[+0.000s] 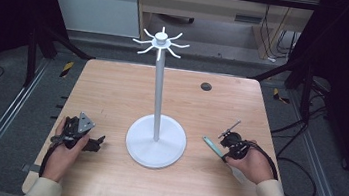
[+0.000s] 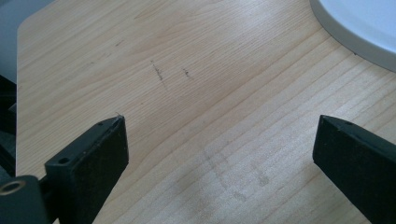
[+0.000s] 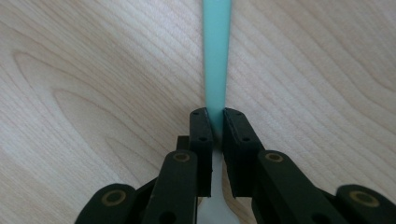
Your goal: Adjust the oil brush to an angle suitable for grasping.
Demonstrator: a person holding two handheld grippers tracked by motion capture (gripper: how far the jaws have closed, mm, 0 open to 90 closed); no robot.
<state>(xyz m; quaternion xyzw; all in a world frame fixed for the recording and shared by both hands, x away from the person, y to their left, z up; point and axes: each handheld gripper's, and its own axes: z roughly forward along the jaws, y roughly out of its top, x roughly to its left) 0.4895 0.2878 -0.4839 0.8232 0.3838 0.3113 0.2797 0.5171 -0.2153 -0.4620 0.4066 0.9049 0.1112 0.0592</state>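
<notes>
Right gripper (image 3: 214, 122) is clamped on a thin teal strip (image 3: 216, 51), the 2 pads pinching its near end, with a pale, whitish part running back under the jaws. In the high view the strip (image 1: 212, 145) lies flat on the wooden table (image 1: 112, 95), right of the stand's base and just ahead of the right hand (image 1: 250, 162). Gripping at the end, low to the wood, looks like the way to get under a flat piece and leave the free length clear for whatever comes next.

Left gripper (image 2: 219, 154) has its jaws wide apart, nothing between them, just bare tabletop; it's parked at the table's left, held by the left hand (image 1: 66, 148), probably idle and out of the way.

White stand (image 1: 160, 86) sits mid-table: round base, tall pole, ring of curved hooks at the top. My guess is that the strip is meant for 1 of those hooks.

No brand, label or readable writing; only faint pen scuffs on the wood in the left gripper view.
</notes>
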